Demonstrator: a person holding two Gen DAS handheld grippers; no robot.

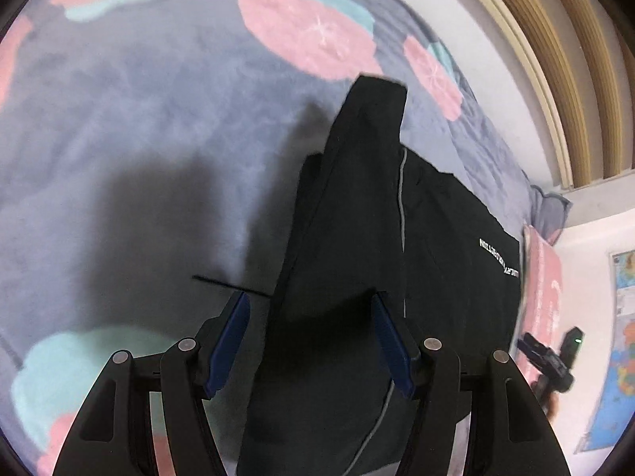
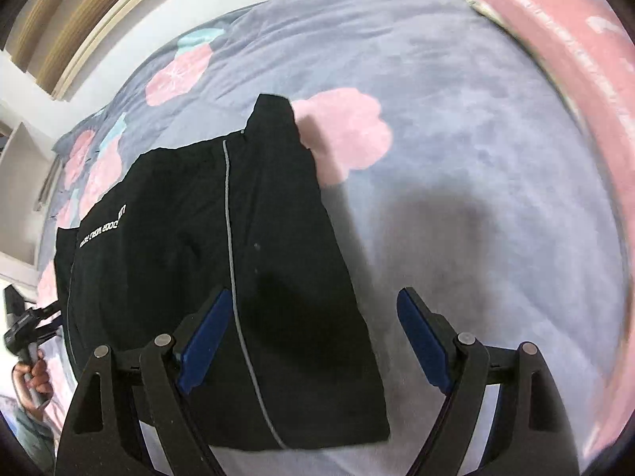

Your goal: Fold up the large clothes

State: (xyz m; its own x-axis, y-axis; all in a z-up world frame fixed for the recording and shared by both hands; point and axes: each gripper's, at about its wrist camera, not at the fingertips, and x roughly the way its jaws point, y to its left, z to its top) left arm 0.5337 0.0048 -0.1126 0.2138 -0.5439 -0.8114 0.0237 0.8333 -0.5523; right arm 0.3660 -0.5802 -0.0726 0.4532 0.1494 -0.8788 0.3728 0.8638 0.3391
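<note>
Lying folded on the bedspread (image 2: 456,182), black jacket (image 2: 222,261), grey piping, both hand-held grippers (image 1: 311,309) (image 2: 313,309) spread apart.

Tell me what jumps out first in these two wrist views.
The black garment dominates: it lies partly folded on the grey-blue bedspread with pink and teal blotches, a thin grey stripe running down it and white lettering near one edge. Both grippers, left and right, hang open just above it, gripping nothing. A pink pillow sits at the bed's far right edge.
</note>
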